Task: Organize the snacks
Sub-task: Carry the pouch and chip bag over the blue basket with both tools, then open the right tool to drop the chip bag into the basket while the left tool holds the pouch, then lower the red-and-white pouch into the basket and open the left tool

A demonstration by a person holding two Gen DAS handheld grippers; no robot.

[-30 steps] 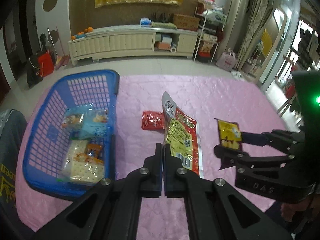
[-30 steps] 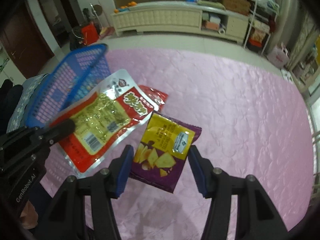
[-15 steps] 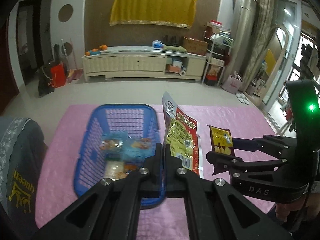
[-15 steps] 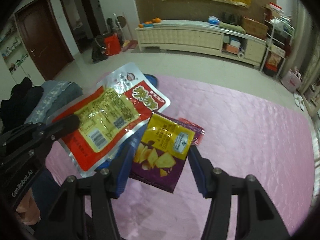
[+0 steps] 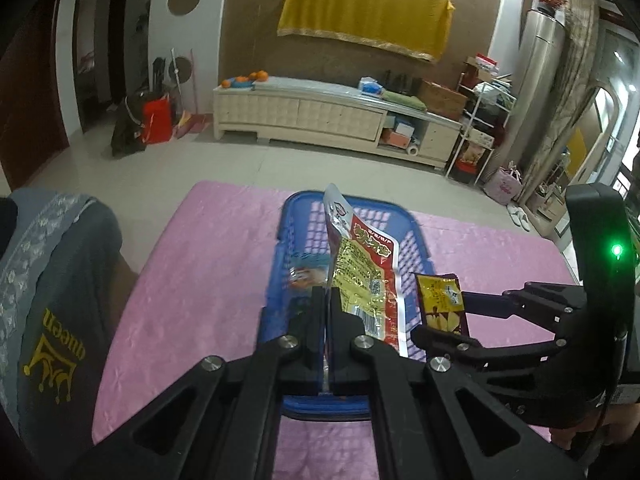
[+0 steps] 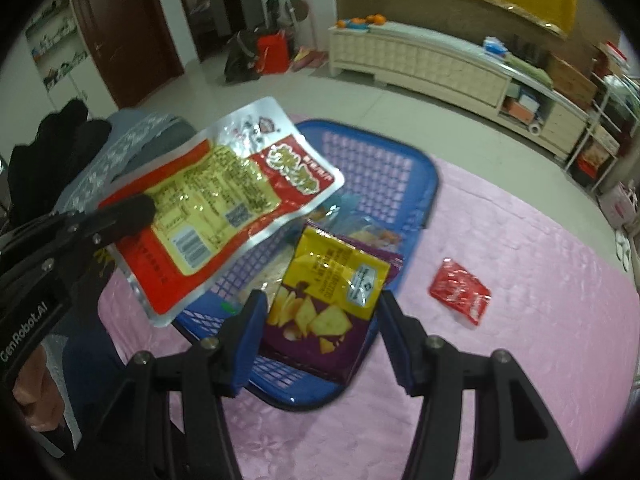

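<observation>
My left gripper (image 5: 326, 316) is shut on a red and yellow snack pouch (image 5: 362, 276) and holds it above the blue basket (image 5: 418, 240); the pouch also shows in the right wrist view (image 6: 224, 204). My right gripper (image 6: 320, 320) is shut on a yellow and purple chip bag (image 6: 320, 304) and holds it over the basket (image 6: 376, 168); the bag shows in the left wrist view (image 5: 440, 304). The basket holds several snack packs. A small red packet (image 6: 460, 292) lies on the pink cloth to the basket's right.
The table is covered by a pink cloth (image 5: 208, 264). A grey garment (image 5: 52, 280) lies at its left edge. Beyond the table are tiled floor and a long cream cabinet (image 5: 320, 116).
Both grippers have carried their packs leftward from over the cloth to above the basket. The small red packet stays on the cloth, now off to the right.
</observation>
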